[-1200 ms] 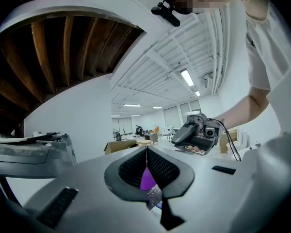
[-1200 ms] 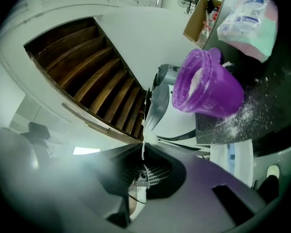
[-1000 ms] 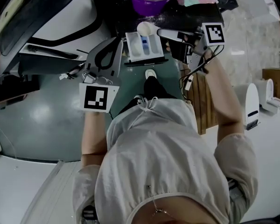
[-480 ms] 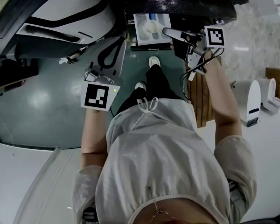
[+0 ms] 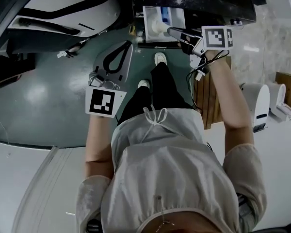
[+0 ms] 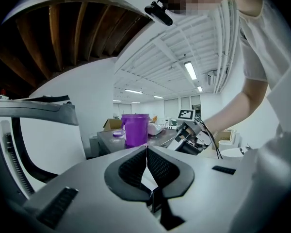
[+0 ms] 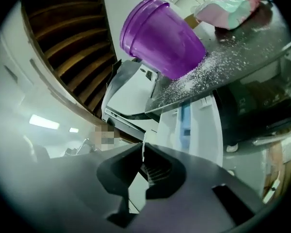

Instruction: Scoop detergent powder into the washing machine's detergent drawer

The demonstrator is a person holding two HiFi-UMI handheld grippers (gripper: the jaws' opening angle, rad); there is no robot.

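Observation:
In the head view the white detergent drawer [image 5: 172,25] stands pulled out below the dark counter, with a blue part in its middle. My right gripper [image 5: 177,33] is shut on the handle of a white scoop [image 5: 156,27], whose bowl hangs over the drawer's left compartment. The drawer [image 7: 196,130] lies under my right gripper [image 7: 143,152] in the right gripper view, with the purple tub [image 7: 162,38] above on the counter. My left gripper [image 5: 121,47] is shut on nothing, left of the drawer. The left gripper view shows its pads [image 6: 157,166] meeting, with the tub [image 6: 135,128] beyond.
The washing machine's white body [image 5: 63,8] fills the upper left. Spilled powder dusts the counter [image 7: 233,57], where a pink and green detergent bag [image 7: 230,4] lies. A wooden slatted panel [image 5: 206,101] and a white appliance [image 5: 262,106] stand to the right. The person's shoes [image 5: 160,58] are below the drawer.
The right gripper has carried the scoop from the counter edge near the tub down over the drawer. The left gripper has stayed shut beside the drawer.

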